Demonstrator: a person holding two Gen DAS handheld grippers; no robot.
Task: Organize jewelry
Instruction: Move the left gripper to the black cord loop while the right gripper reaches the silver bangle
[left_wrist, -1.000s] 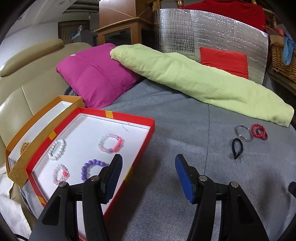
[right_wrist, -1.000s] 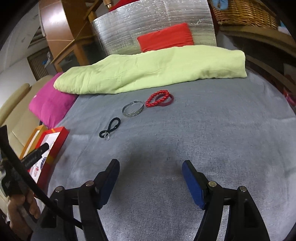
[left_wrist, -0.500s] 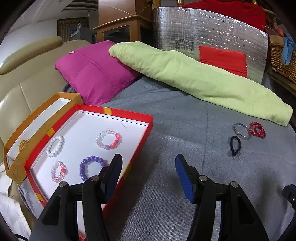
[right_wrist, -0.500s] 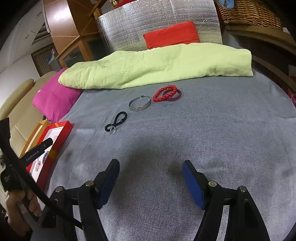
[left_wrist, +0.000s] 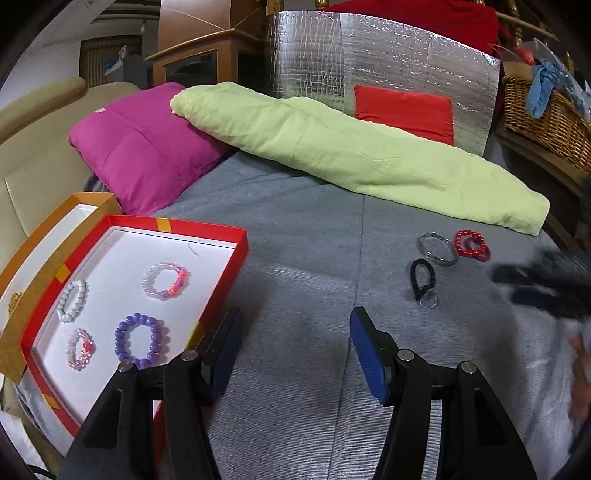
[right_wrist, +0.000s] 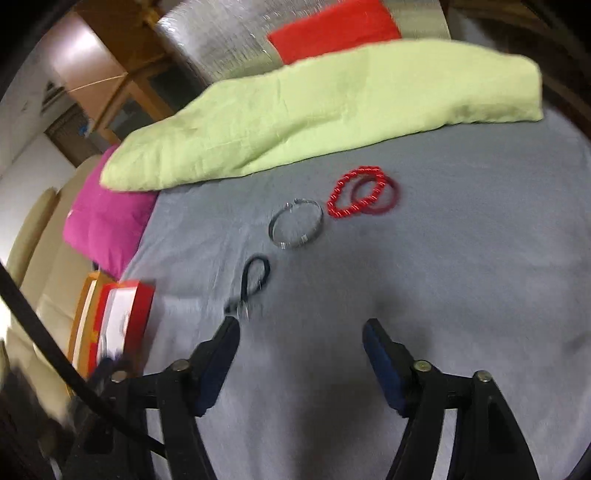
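A red box with a white floor holds several bead bracelets, among them a purple one and a pink-white one. On the grey bedspread lie a black loop with a ring, a silver bangle and red bead bracelets. My left gripper is open and empty beside the box. My right gripper is open and empty, its left fingertip close to the black loop; it shows blurred in the left wrist view.
An orange box sits behind the red one. A green rolled blanket, a magenta pillow and a silver foil panel line the back. A wicker basket stands at the right.
My right gripper has moved forward and left toward the black loop and bangle, with motion blur. My left gripper has drifted slightly; the box contents are unchanged.
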